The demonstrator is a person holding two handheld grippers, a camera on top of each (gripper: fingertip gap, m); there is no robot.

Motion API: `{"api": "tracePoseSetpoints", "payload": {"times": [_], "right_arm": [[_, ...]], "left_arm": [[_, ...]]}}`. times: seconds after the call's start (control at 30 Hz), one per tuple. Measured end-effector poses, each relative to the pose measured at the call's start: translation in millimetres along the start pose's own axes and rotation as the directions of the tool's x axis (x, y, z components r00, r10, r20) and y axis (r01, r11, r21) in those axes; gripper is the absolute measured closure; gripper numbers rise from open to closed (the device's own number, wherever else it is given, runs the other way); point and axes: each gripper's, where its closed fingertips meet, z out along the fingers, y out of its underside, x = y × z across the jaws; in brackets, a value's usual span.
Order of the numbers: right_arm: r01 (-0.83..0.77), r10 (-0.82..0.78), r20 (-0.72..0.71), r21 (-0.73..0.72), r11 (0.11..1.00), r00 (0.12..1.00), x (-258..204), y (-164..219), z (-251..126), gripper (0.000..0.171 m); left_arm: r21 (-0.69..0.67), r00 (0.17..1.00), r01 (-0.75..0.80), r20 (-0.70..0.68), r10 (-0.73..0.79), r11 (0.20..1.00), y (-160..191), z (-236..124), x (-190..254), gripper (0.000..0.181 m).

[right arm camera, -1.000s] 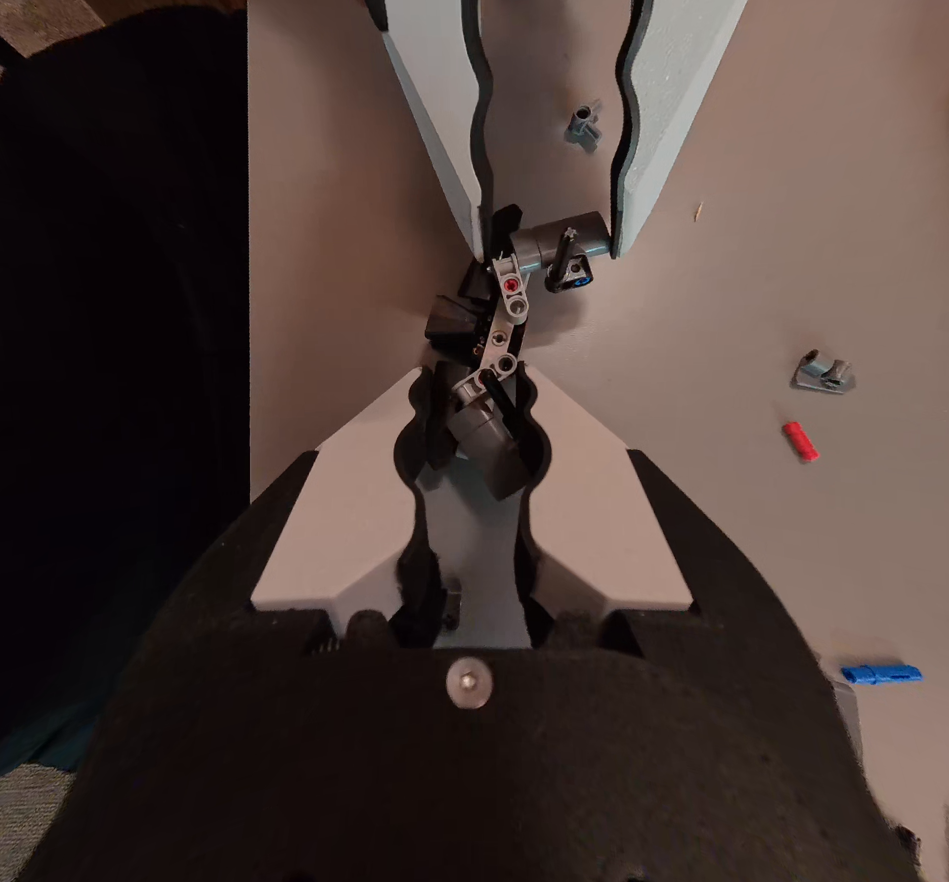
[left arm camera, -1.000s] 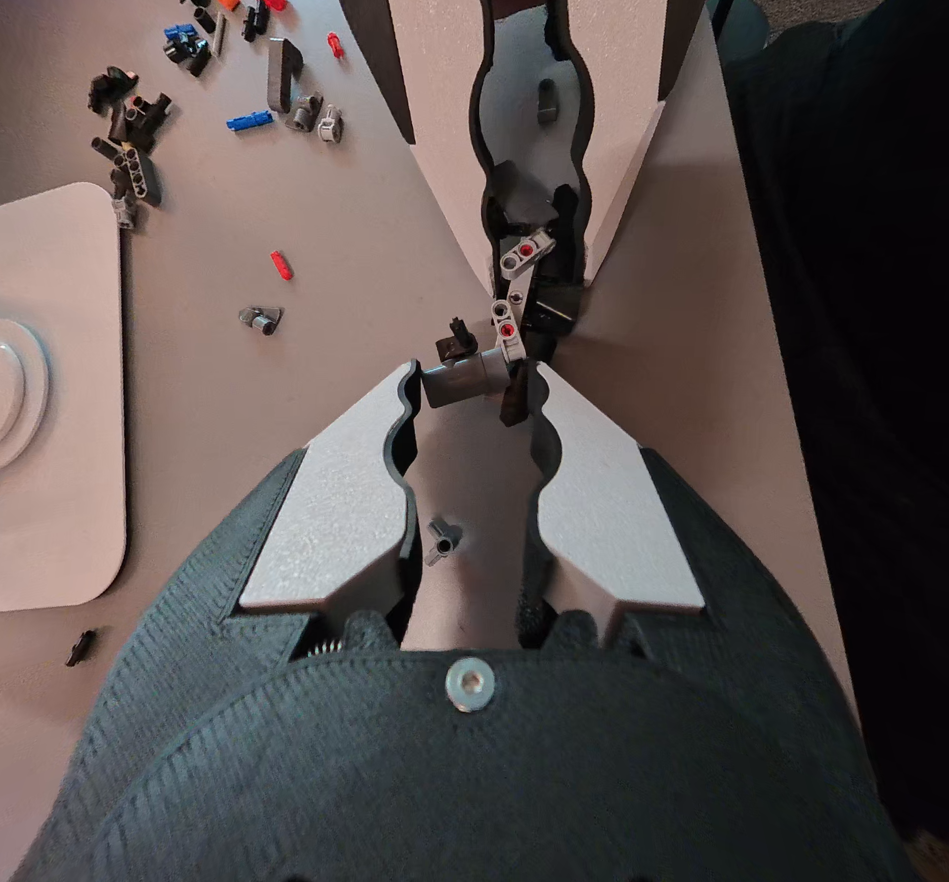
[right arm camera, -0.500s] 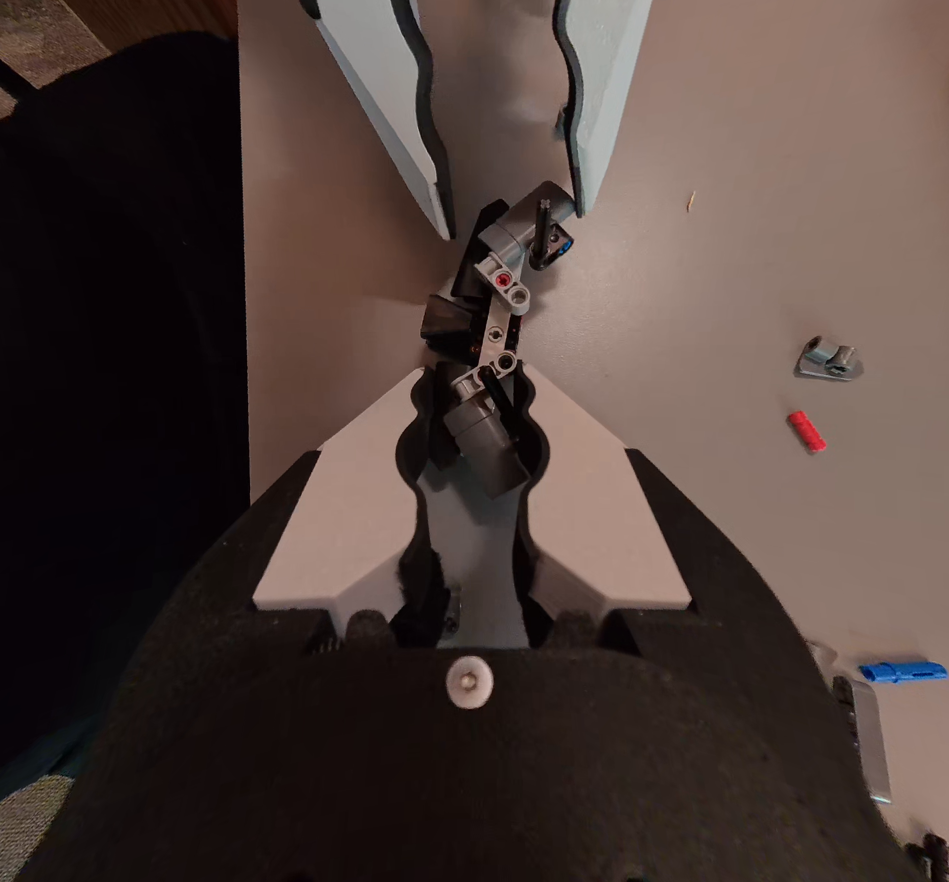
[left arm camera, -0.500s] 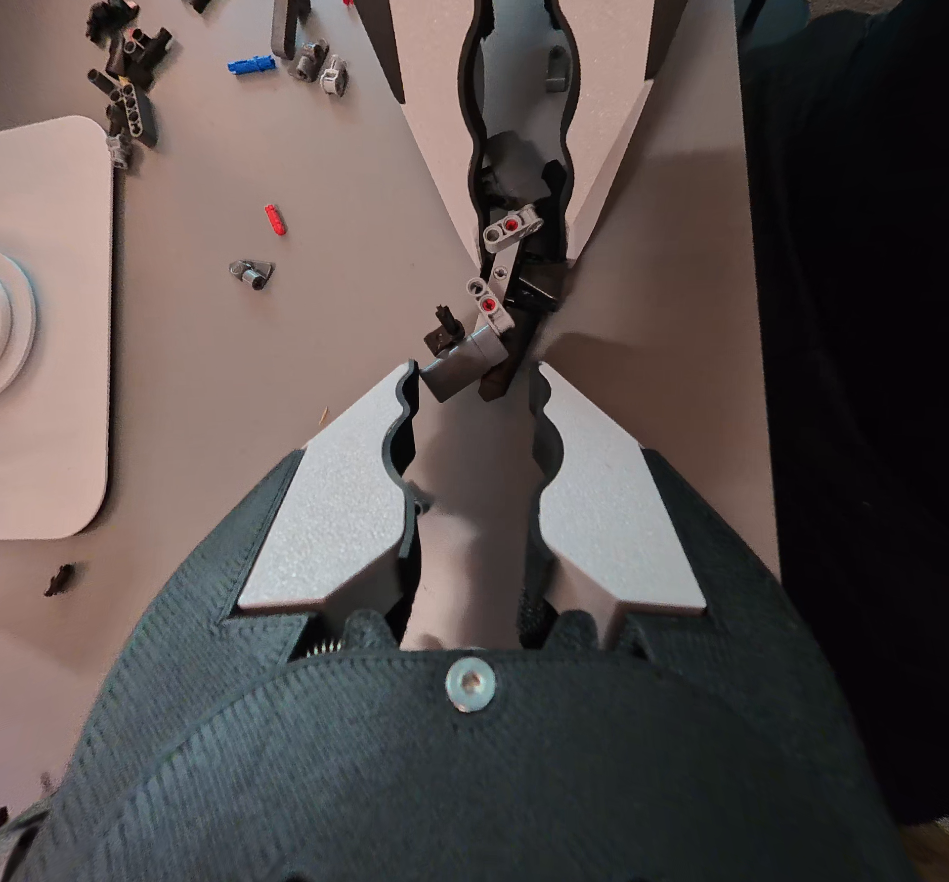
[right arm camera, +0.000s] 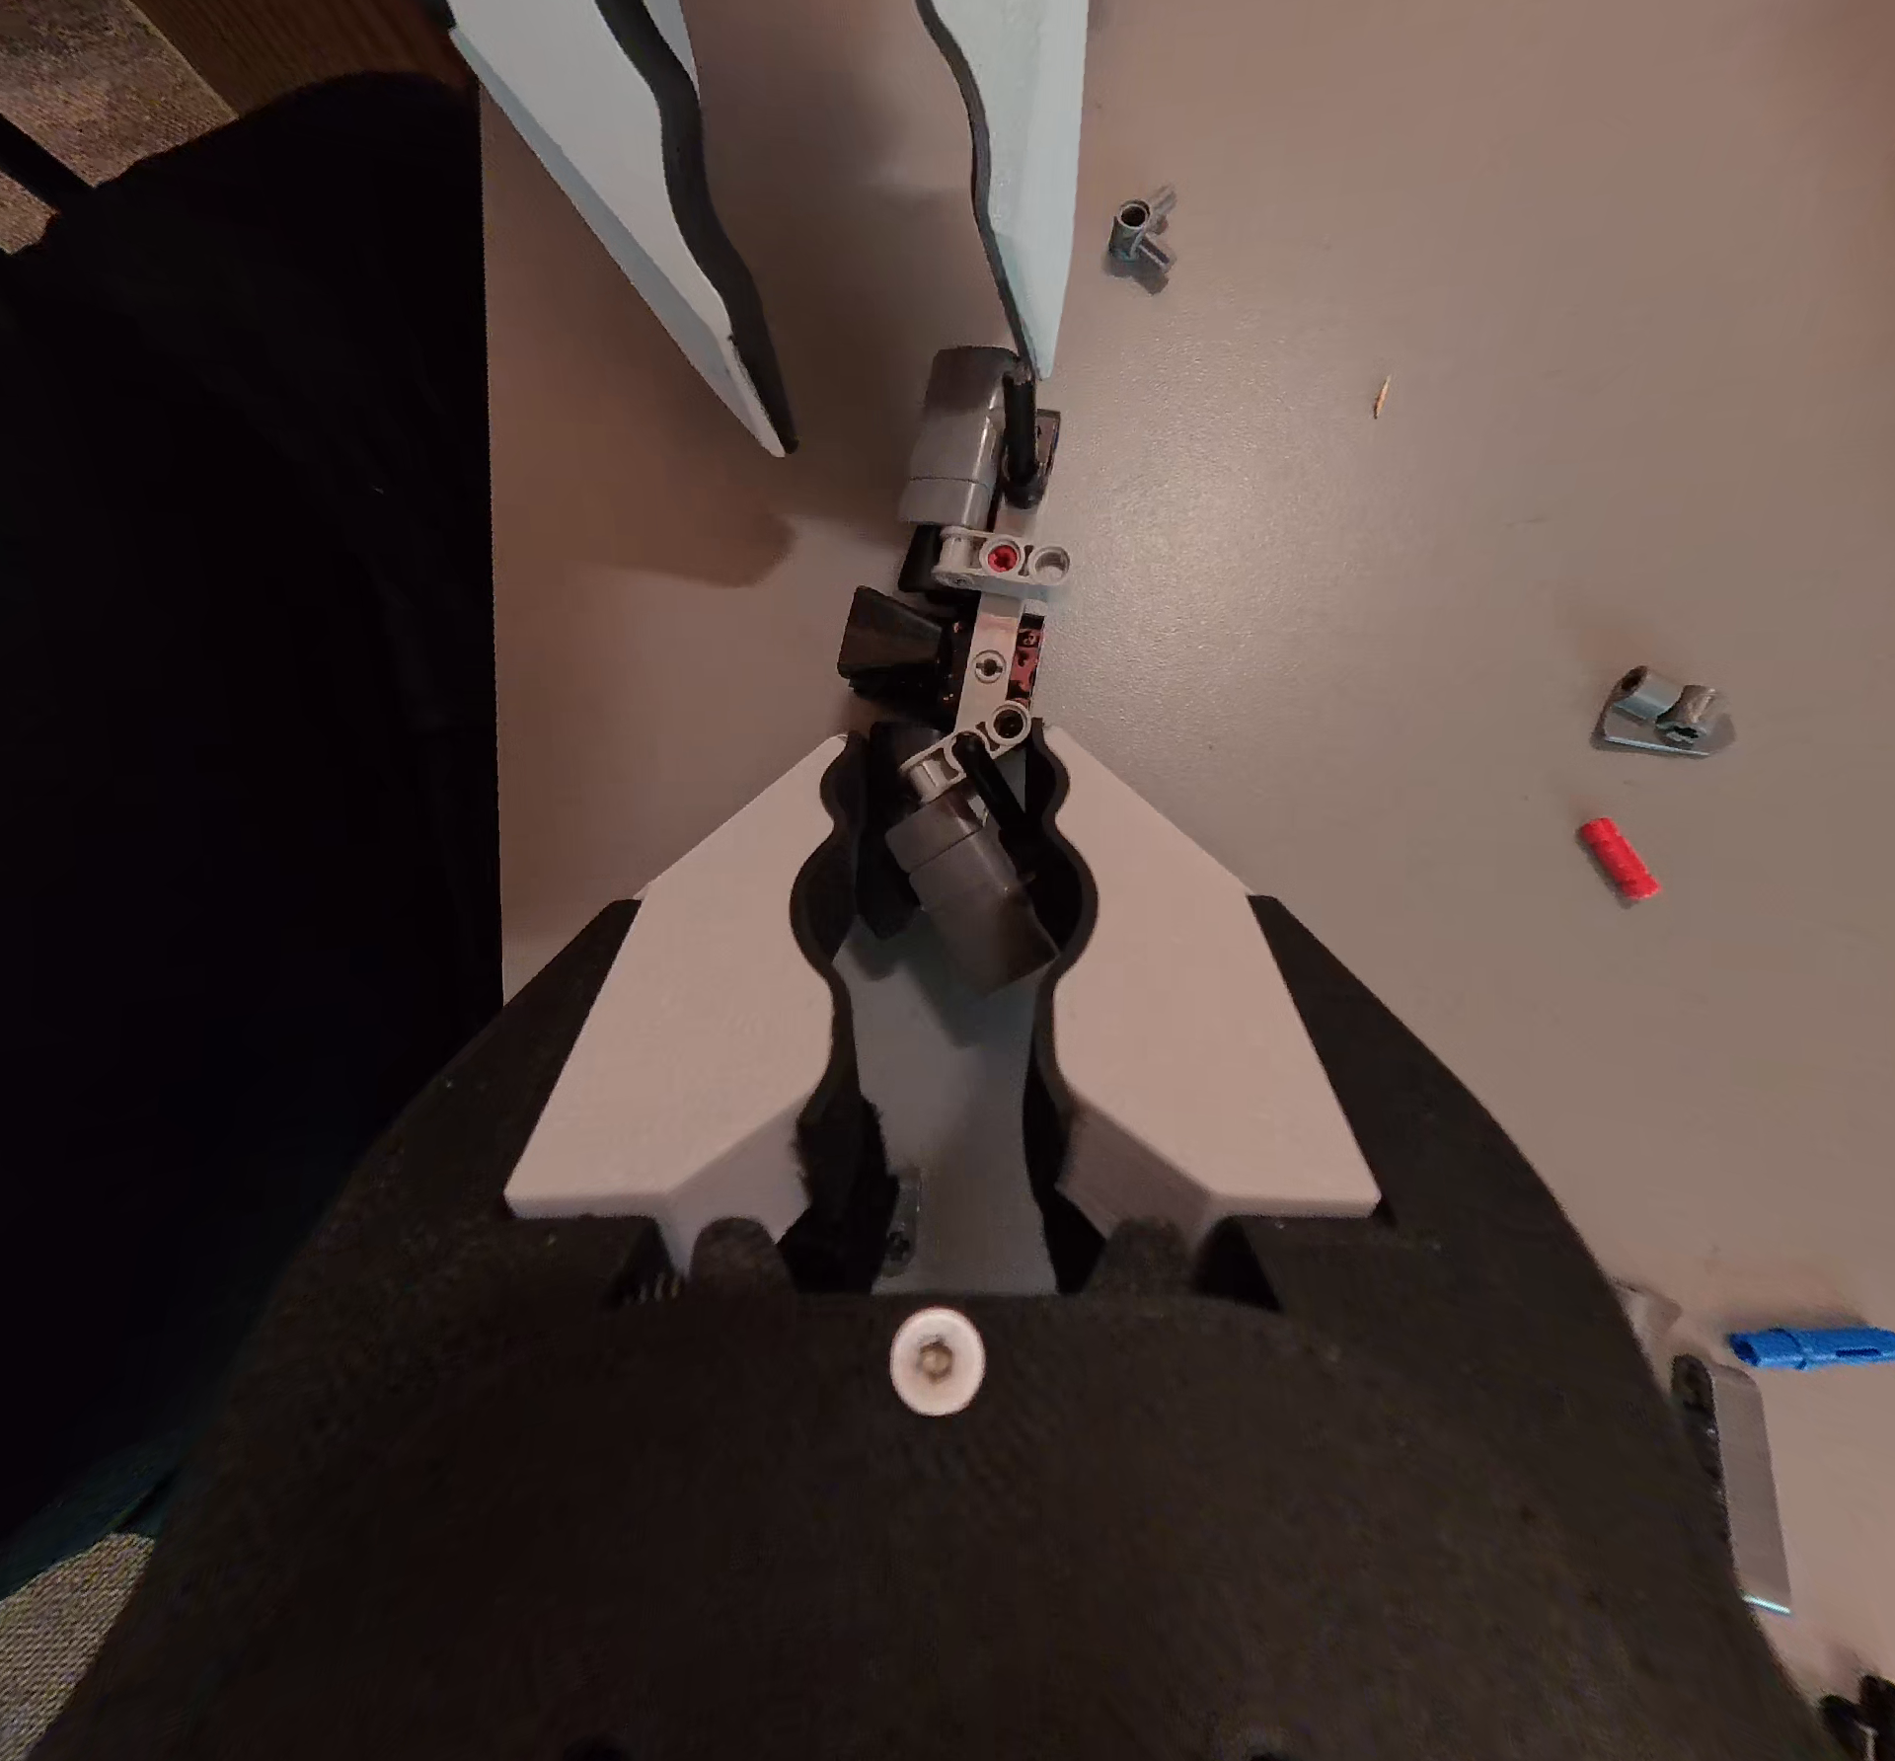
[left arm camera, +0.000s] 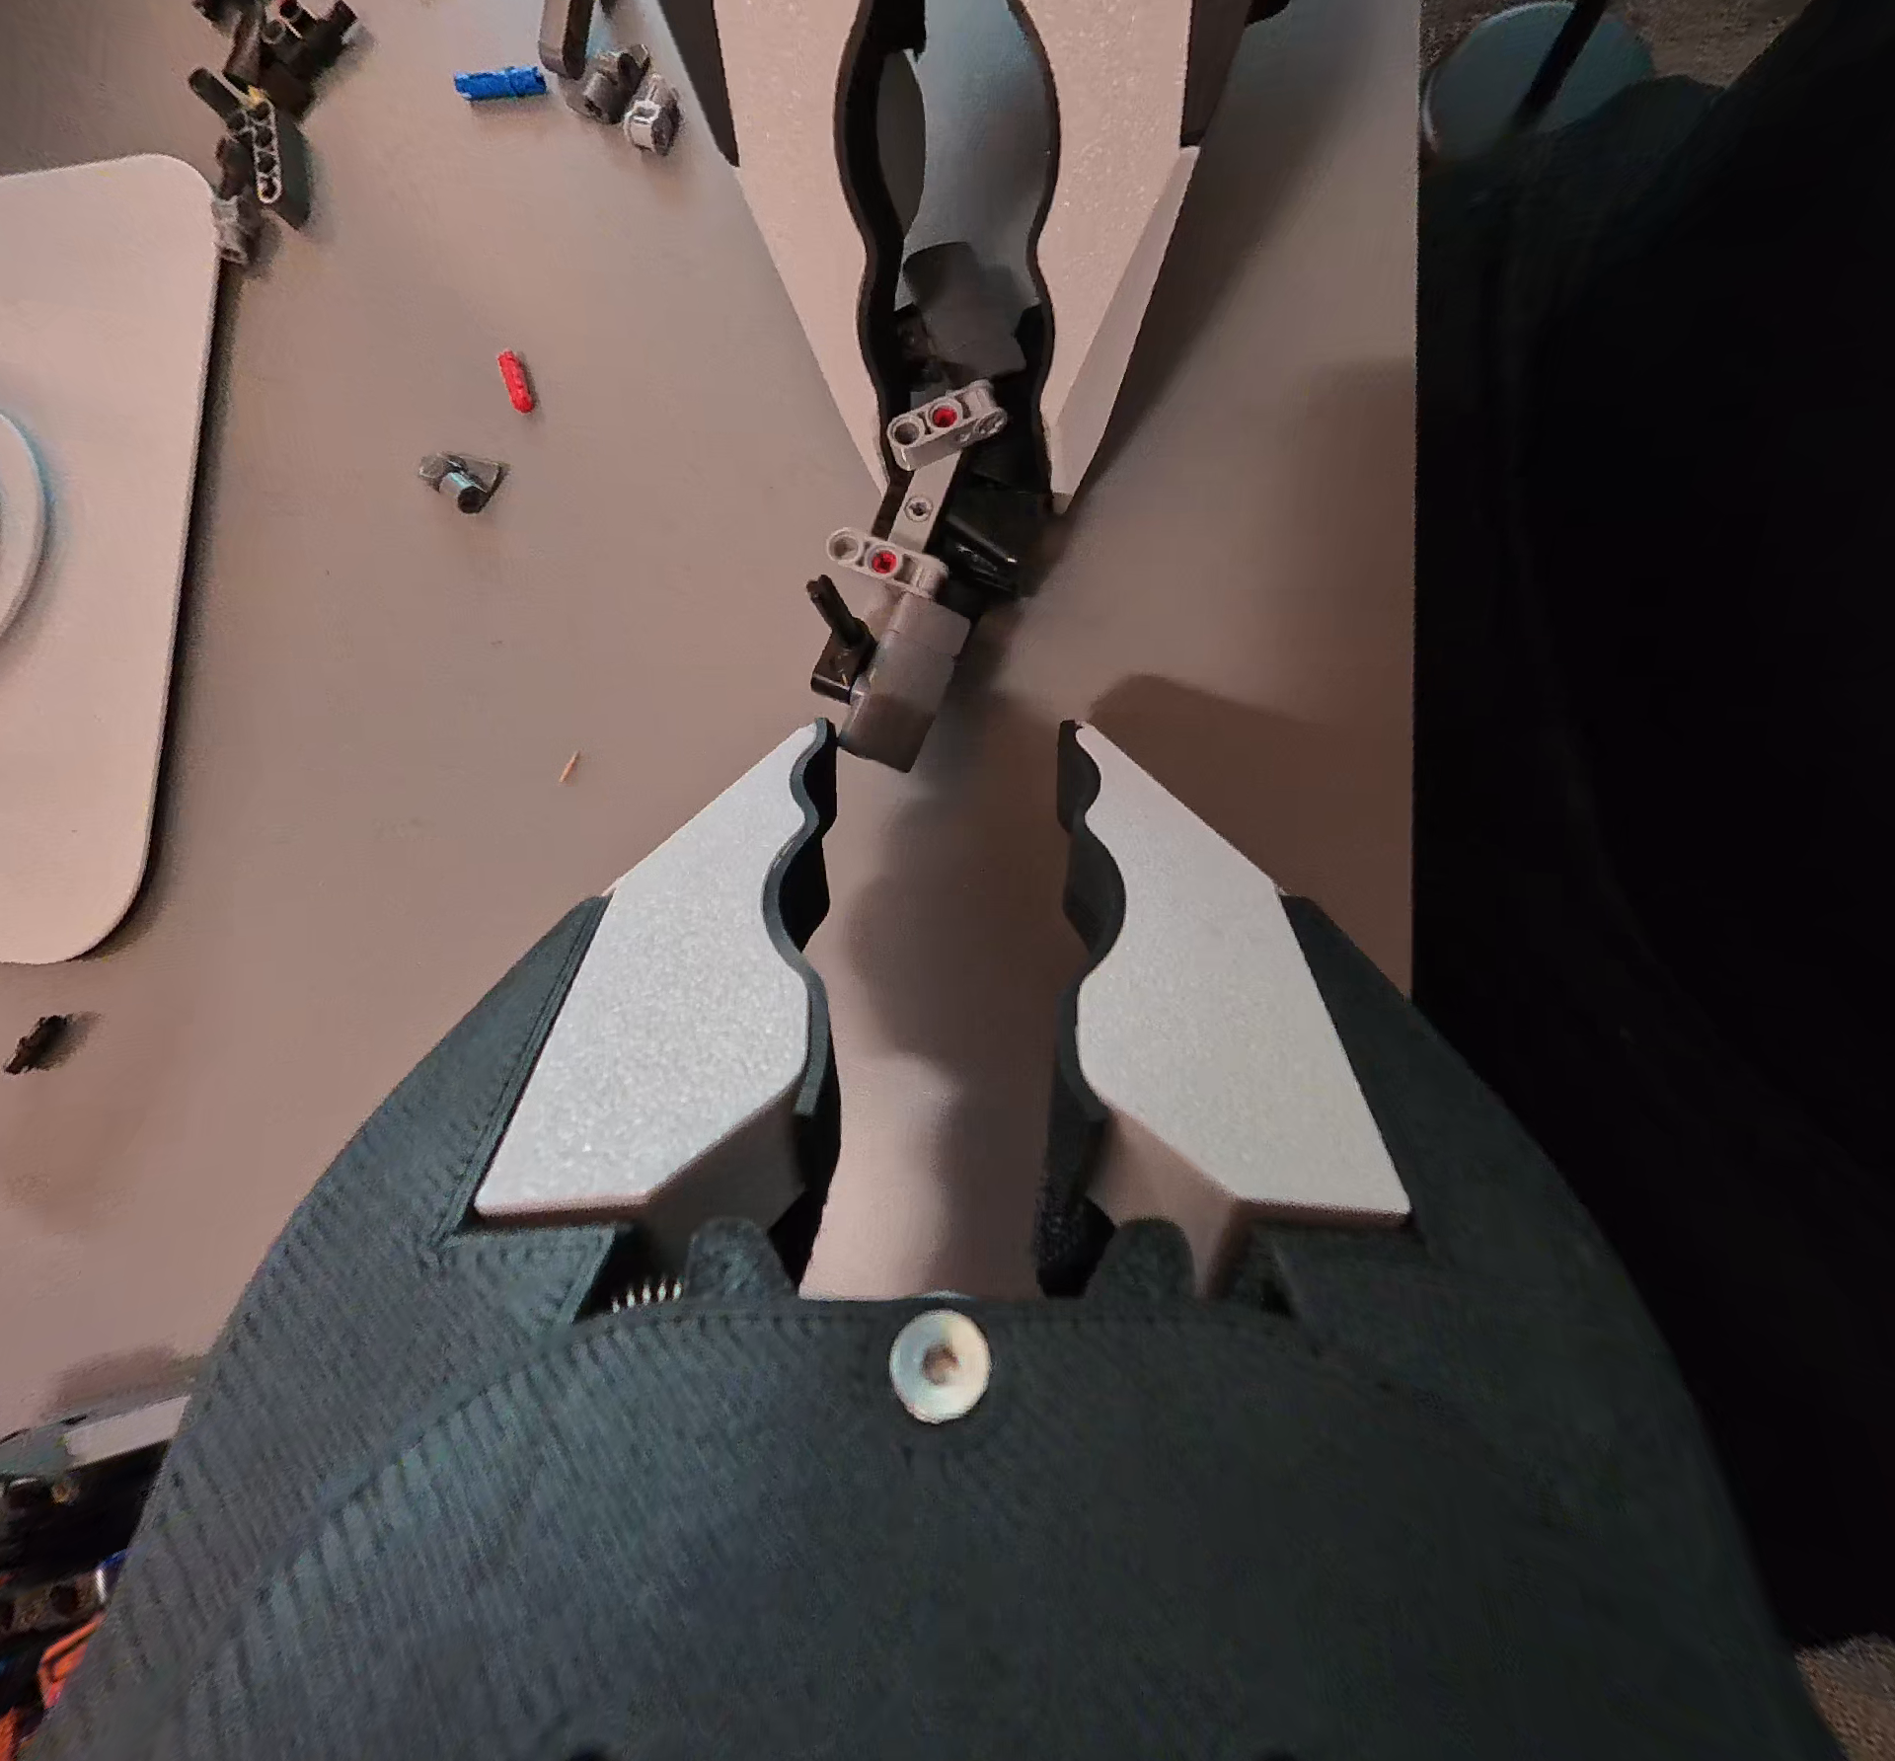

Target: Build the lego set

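Observation:
The lego assembly [left arm camera: 913,573] is a chain of light grey beams with red pins, black parts and a dark grey cylinder at each end. It lies near the table's edge. My right gripper [right arm camera: 943,748] is shut on its one end, around the dark grey cylinder [right arm camera: 969,866]. It also shows at the top of the left wrist view [left arm camera: 959,481]. My left gripper [left arm camera: 943,748] is open and empty. Its left fingertip touches the other grey cylinder [left arm camera: 902,686]. In the right wrist view the left gripper [right arm camera: 908,399] is at the top, by that cylinder [right arm camera: 954,440].
Loose pieces lie at the far left: black parts [left arm camera: 256,71], a blue pin [left arm camera: 497,84], a red pin [left arm camera: 516,379], a grey connector [left arm camera: 461,479]. A white pad [left arm camera: 82,532] lies at the left. The table edge [left arm camera: 1415,481] is close on the right. Another grey connector [right arm camera: 1143,235] lies nearby. About 6 centimetres separates my left fingertips from my right.
The near grey cylinder has swung from crosswise between my left jaws to in line with the assembly. My left gripper has drawn back off it. The right gripper keeps its hold.

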Motion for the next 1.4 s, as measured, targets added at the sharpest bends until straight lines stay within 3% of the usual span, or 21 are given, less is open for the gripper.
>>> {"api": "tracePoseSetpoints", "payload": {"times": [0.23,0.6,0.87,1.0,1.4], "right_arm": [[-0.002,0.002,0.004,0.005,1.0,1.0,0,0,0,0.143],[-0.006,0.006,0.018,0.013,1.0,1.0,-1,-1,0,0.142],[0.024,-0.025,-0.032,-0.013,1.0,0.999,9,7,-17,0.123],[0.037,-0.038,-0.055,-0.018,0.999,0.998,10,10,-31,0.131],[0.039,-0.046,-0.114,-0.059,0.997,0.992,10,17,-24,0.142]], "left_arm": [[0.044,0.996,0.003,0.088,-0.007,0.999,-6,-6,-17,0.138],[0.003,0.996,-0.063,0.066,0.063,0.998,-1,7,-10,0.159],[0.011,0.996,-0.059,0.069,0.058,0.998,-2,6,-10,0.162],[0.011,0.996,-0.061,0.064,0.061,0.998,-3,6,-9,0.162],[0.01,0.996,-0.057,0.065,0.056,0.998,-5,7,-5,0.161]]}}
